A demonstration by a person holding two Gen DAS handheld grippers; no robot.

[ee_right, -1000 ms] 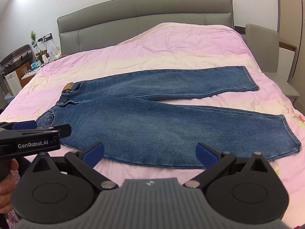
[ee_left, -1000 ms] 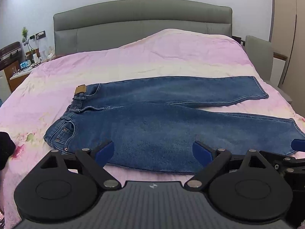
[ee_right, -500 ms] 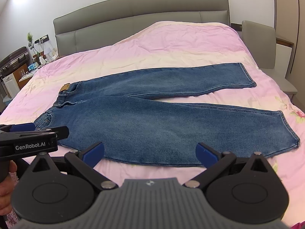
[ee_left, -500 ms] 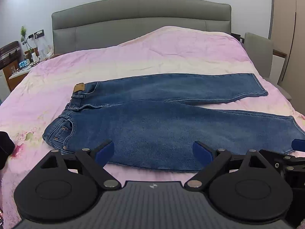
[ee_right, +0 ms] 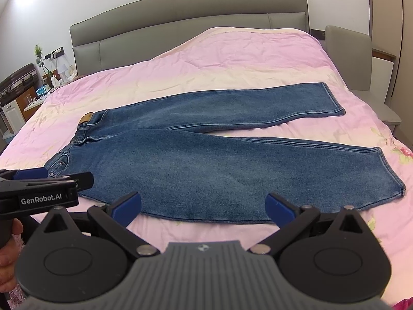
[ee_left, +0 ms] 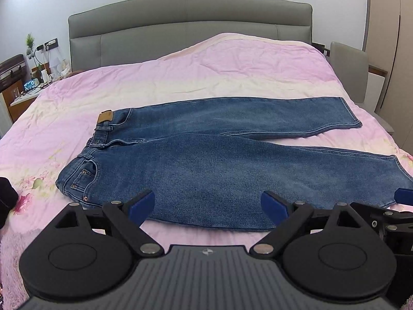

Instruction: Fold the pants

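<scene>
Each black claw [ee_left: 207, 208] [ee_right: 204, 206] carries 2 blue pads, silver screws, a ribbed grey base.

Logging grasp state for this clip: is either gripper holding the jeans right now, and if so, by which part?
Nothing is held. The left gripper and right gripper are both open, short of the jeans, which lie flat on the bed.
</scene>
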